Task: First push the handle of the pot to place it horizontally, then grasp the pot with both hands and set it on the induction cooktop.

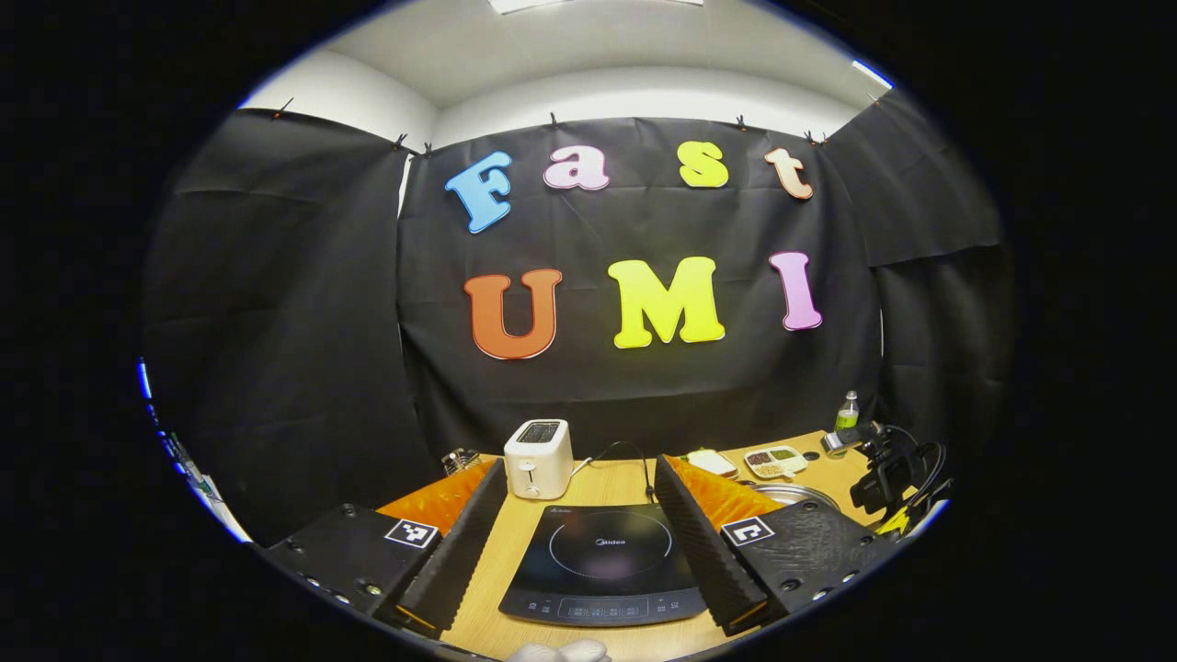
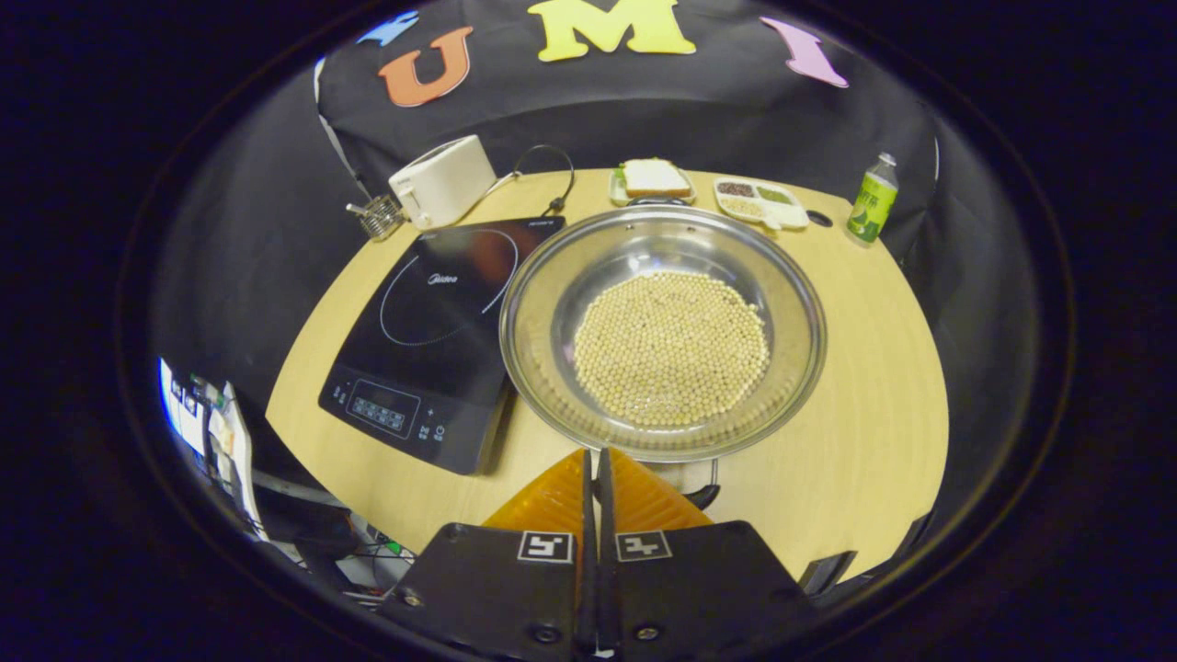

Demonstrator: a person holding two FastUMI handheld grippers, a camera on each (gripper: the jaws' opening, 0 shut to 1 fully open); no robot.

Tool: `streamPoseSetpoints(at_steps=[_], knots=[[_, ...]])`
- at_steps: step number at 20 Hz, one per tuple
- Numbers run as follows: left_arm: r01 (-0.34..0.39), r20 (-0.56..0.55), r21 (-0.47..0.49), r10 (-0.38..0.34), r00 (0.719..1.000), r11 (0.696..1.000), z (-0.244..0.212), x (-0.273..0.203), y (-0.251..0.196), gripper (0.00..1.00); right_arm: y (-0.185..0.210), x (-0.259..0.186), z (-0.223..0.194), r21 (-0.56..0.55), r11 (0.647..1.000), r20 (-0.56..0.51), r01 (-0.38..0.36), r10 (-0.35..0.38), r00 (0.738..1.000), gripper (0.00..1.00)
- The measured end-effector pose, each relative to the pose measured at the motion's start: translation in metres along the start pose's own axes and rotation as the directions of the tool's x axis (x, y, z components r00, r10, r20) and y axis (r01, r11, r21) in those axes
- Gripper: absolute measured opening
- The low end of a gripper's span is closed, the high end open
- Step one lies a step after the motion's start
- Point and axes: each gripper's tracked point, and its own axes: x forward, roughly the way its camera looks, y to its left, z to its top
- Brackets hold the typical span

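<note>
Your left tool (image 1: 579,515) is spread wide, its ribbed fingers (image 1: 460,542) framing the flat, glossy induction cooktop (image 1: 602,561) on the pale wooden worktop (image 1: 515,524), gripping nothing. Your right tool (image 2: 593,478) is clenched, fingers pressed flat together with nothing between them, tips just at the near rim of the pot (image 2: 662,326). The pot is a wide, shallow round of polished steel with a flared rim, holding a bed of small pale round beans (image 2: 671,349); it sits on the worktop just beside the cooktop's right edge. A dark handle (image 2: 701,496) peeks out beside your right tool's fingers. Behind stand a boxy white toaster (image 2: 443,181), a sandwich on a plate (image 2: 651,179) and a green-labelled bottle (image 2: 872,200).
</note>
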Motion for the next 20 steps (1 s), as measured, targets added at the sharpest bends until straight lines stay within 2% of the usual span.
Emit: streamPoseSetpoints(at_steps=[2,3,8,11,12,13,20], knots=[[-0.001,-0.008,0.001,0.001,1.0,1.0,-0.003,0.001,0.001,0.96,0.005,0.008,-0.004,-0.013,1.0,-0.015,-0.017,0.016,1.0,0.01],[-0.004,-0.01,0.002,0.004,1.0,1.0,-0.003,0.001,0.002,0.96,0.007,0.011,-0.008,-0.018,1.0,-0.022,-0.015,0.014,1.0,0.04],[-0.008,-0.016,0.005,0.008,1.0,1.0,-0.002,0.003,0.003,0.96,0.011,0.021,-0.008,-0.017,1.0,-0.039,-0.008,0.007,0.999,0.01],[-0.009,-0.014,0.006,0.009,1.0,1.0,-0.003,0.005,0.004,0.96,0.003,0.025,-0.015,0.017,1.0,-0.057,0.001,0.0,0.998,0.01],[-0.01,-0.015,0.007,0.01,1.0,1.0,-0.003,0.006,0.005,0.96,-0.002,0.025,-0.017,0.031,0.999,-0.064,0.006,-0.004,0.998,0.04],[-0.009,-0.019,0.006,0.009,1.0,1.0,-0.004,0.006,0.004,0.96,-0.005,0.026,-0.019,0.046,0.999,-0.069,0.01,-0.007,0.998,0.01],[0.016,-0.018,-0.006,-0.016,1.0,1.0,-0.002,0.014,-0.008,0.96,-0.031,0.021,-0.024,0.076,0.996,-0.067,0.037,-0.032,0.997,0.01]])
